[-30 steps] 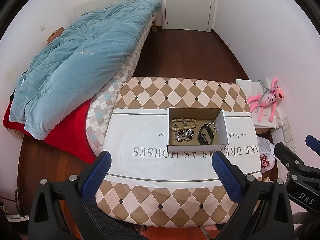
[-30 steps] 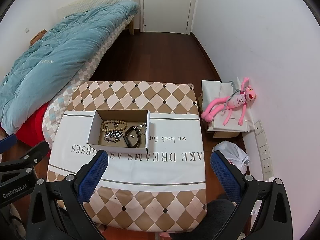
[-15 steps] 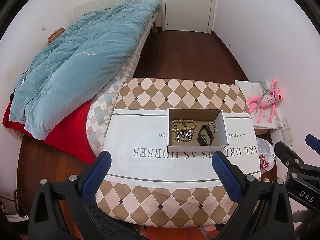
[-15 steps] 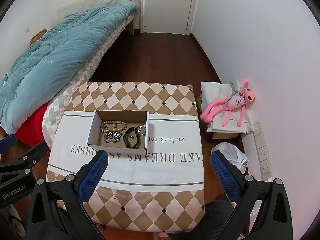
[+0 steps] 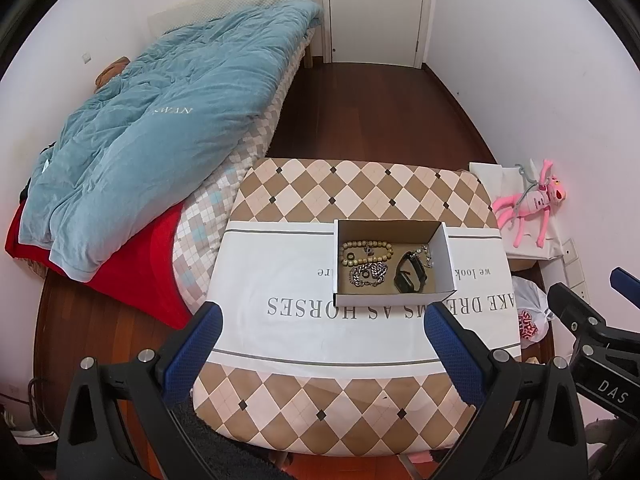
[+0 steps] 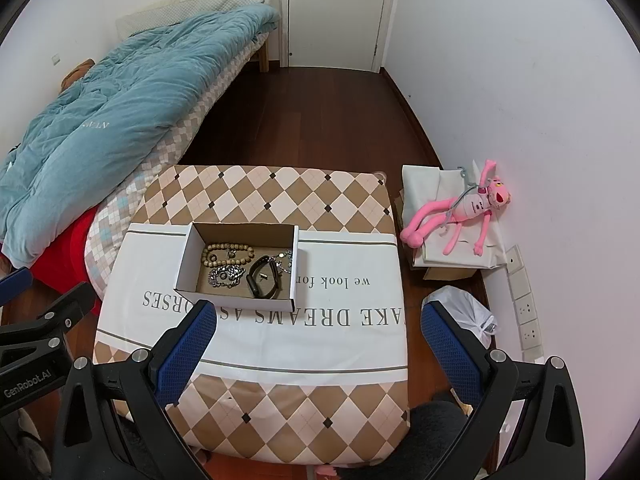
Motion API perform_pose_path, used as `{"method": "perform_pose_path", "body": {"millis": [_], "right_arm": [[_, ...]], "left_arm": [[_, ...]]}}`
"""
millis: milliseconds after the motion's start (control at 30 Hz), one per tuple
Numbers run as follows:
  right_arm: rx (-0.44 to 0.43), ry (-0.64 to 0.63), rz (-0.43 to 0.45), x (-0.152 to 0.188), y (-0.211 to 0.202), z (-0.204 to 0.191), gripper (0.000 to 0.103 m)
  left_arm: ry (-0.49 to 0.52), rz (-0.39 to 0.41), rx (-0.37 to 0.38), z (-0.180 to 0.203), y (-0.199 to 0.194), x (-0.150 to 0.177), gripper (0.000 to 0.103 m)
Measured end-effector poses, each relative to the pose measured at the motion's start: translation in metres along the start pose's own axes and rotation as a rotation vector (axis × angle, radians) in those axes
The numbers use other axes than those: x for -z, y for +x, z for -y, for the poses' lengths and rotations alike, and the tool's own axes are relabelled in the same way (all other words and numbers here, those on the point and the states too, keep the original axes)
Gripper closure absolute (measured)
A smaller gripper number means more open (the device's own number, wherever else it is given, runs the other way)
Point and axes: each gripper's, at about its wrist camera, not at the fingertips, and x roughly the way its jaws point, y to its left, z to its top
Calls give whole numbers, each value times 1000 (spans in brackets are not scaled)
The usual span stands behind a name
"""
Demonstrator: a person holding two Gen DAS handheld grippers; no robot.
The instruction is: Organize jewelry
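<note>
A small open cardboard box (image 5: 446, 256) (image 6: 184, 268) stands on a white printed cloth on the checked table (image 5: 360, 184) (image 6: 264, 192). Inside lie a tan bead bracelet (image 5: 366, 251) (image 6: 228, 254), a silver chain (image 5: 368, 274) (image 6: 225, 276), a black band (image 5: 410, 276) (image 6: 264, 276) and a small silver piece (image 5: 427, 254) (image 6: 285, 261). My left gripper (image 5: 320, 344) is open and empty, held high above the table's near edge. My right gripper (image 6: 316, 344) is open and empty, also high, right of the box.
A bed with a blue quilt (image 5: 160, 120) (image 6: 120, 120) stands left of the table. A pink plush toy (image 5: 528, 204) (image 6: 460, 212) lies on paper bags by the right wall. A white plastic bag (image 6: 464, 312) sits on the floor. A door (image 6: 336, 12) is at the back.
Both grippers have drifted slightly back and up, so the table and box look a little smaller. Nothing in the box has moved.
</note>
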Motion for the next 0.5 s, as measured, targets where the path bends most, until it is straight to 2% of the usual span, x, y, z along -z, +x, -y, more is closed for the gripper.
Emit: {"method": "perform_pose_path", "body": {"millis": [500], "right_arm": [[0, -3, -1, 0, 1, 0, 0]], "left_arm": [[-2, 10, 3, -3, 3, 1, 0]]}}
